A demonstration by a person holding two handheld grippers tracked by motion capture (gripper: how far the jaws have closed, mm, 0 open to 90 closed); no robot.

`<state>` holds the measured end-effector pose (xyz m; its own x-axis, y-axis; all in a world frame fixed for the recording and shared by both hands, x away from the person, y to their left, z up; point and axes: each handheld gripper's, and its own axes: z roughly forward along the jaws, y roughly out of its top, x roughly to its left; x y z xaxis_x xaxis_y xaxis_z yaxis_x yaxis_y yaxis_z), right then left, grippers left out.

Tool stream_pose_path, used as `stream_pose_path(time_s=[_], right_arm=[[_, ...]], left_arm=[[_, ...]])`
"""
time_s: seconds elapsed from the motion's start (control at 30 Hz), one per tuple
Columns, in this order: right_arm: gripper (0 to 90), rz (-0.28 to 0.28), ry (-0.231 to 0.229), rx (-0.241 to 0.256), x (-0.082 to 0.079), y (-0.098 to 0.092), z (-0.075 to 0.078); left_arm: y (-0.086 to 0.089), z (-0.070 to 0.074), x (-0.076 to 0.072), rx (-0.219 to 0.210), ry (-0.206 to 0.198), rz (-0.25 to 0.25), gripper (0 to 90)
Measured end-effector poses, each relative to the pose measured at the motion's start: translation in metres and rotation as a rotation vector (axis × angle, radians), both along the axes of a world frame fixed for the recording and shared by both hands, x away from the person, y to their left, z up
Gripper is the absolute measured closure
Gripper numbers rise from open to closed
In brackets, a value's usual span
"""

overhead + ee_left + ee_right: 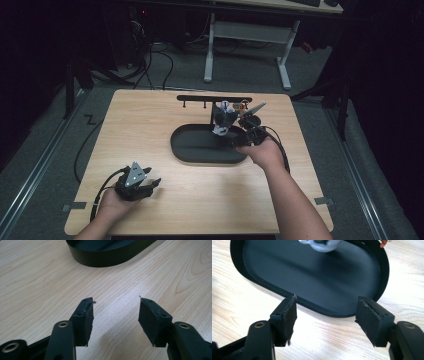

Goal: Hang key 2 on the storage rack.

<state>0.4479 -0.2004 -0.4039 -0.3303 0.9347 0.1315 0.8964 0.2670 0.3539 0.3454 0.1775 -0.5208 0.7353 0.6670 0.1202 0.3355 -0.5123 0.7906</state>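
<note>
The left gripper (116,306) hangs low over the bare worktop (150,135) near its front left corner, its fingers (83,320) spread wide with nothing between them and only wood grain below. The right gripper (325,308) sits at the right end of the black oval tray (312,282), its fingers (372,320) also wide apart and holding nothing; the tray's rim lies between and just beyond them. A small grey-white object (322,245) rests at the tray's far edge, beside the black stand (215,98) with small hanging items. Open wood lies left of and in front of the tray, well apart from any edge.
</note>
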Motion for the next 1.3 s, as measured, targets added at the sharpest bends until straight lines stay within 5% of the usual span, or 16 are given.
stream_pose_path(time_s=[0.1, 0.43, 0.47, 0.73, 1.03, 1.17, 1.3], right_arm=[[34.3, 0.016, -0.024, -0.022, -0.008, 0.000, -0.004], [33.6, 0.053, -0.172, 0.029, -0.049, 0.002, -0.033], [33.6, 0.077, -0.217, 0.011, -0.061, 0.003, -0.042], [33.2, 0.135, -0.303, 0.015, -0.106, 0.011, -0.082], [31.5, 0.119, -0.390, 0.080, -0.140, 0.007, -0.112], [27.4, 0.119, -0.484, 0.097, -0.157, 0.003, -0.124], [22.4, 0.123, -0.503, 0.099, -0.163, 0.004, -0.126]], left_arm=[[-0.001, 0.000, 0.000, -0.003, 0.000, -0.004, 45.3], [-0.005, 0.001, -0.004, -0.008, 0.008, -0.023, 44.7], [-0.006, 0.002, -0.005, -0.008, 0.007, -0.031, 44.6], [-0.012, 0.003, -0.009, -0.023, 0.013, -0.053, 44.5], [-0.017, 0.003, -0.014, -0.041, 0.025, -0.079, 44.3], [-0.020, 0.000, -0.014, -0.047, 0.046, -0.091, 43.8], [-0.023, 0.001, -0.014, -0.058, 0.050, -0.097, 43.5]])
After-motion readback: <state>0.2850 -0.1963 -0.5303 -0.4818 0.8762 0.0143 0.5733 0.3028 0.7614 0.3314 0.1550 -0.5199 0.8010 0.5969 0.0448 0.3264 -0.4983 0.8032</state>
